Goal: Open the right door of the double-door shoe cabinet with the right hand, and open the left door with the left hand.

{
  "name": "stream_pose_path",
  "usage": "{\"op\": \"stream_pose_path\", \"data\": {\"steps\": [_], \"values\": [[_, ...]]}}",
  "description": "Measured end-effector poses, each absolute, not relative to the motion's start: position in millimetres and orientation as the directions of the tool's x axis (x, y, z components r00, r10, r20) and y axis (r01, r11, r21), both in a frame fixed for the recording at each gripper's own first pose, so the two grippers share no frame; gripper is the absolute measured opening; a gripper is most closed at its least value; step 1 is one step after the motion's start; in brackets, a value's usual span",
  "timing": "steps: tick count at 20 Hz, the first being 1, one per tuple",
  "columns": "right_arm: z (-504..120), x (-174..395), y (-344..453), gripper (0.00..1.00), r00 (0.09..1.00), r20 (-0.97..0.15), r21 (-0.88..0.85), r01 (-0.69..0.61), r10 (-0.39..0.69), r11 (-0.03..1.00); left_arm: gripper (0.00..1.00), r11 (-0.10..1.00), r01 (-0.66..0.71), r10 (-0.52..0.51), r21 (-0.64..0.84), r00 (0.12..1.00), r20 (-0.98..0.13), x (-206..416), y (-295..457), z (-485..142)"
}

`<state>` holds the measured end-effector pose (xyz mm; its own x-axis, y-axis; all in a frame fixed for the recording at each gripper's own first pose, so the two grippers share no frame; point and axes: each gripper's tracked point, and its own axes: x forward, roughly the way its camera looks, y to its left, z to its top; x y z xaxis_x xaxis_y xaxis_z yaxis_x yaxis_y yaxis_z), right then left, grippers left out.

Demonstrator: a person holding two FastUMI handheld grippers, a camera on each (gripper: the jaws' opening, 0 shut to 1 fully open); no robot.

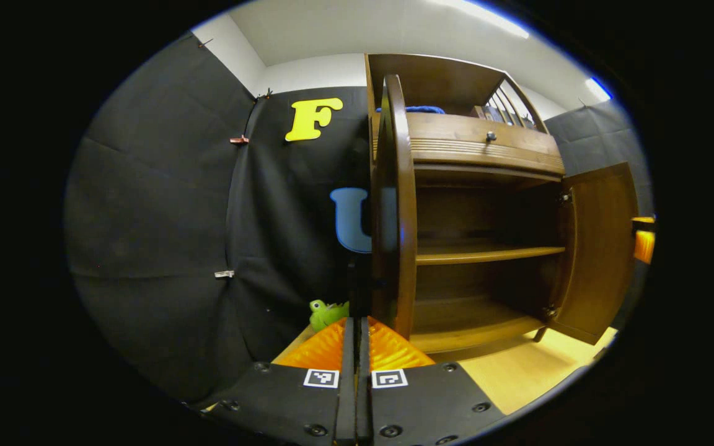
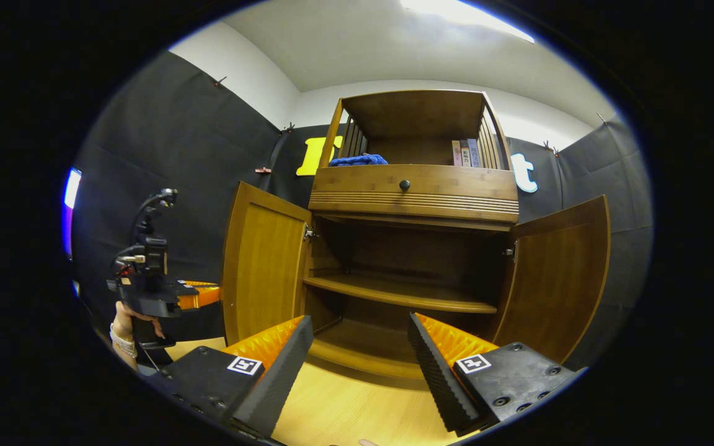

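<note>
Both doors stood open, the left door (image 1: pixel 394 204) just ahead of the closed left gripper (image 1: pixel 355 347), the right door (image 2: pixel 555 279) beyond the empty, spread right gripper (image 2: pixel 360 359), leaving little to do.

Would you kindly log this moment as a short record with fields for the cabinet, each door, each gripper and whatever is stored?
cabinet: double-door shoe cabinet, wood, interior shelf bare
left door: left door swung open
right door: right door swung open
left gripper: left gripper fingers together, just in front of the left door's edge; contact unclear
right gripper: right gripper open, holding nothing, facing the interior
top shelf: blue cloth, books
floor: green toy
</note>
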<state>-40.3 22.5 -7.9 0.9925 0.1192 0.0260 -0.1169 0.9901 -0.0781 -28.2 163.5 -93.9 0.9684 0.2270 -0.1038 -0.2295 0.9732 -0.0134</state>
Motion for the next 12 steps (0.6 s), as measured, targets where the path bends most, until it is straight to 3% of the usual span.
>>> {"op": "stream_pose_path", "data": {"steps": [3,8,10,12], "values": [[-6.4,-38.4,15.8,0.98,0.995,0.029,-0.069,-0.095,0.097,0.993,0.05,0.982,-0.188,0.187,-0.005,0.980,-0.063,-44.1,139.6,-71.5],[-6.2,-43.4,5.9,0.98,0.998,0.023,-0.056,-0.059,0.060,0.997,0.05,0.998,0.013,-0.012,-0.061,1.000,0.004,-48.4,64.6,-35.1],[-6.7,-47.5,-0.6,0.95,0.999,0.016,-0.060,-0.042,0.043,0.997,0.32,0.995,0.065,-0.064,-0.069,0.998,0.019,-45.8,44.3,-25.9],[-5.1,-52.9,-8.4,0.99,1.000,0.017,-0.068,-0.021,0.023,0.997,0.58,0.993,0.101,-0.100,-0.059,0.995,0.031,-43.7,31.2,-17.0]]}}
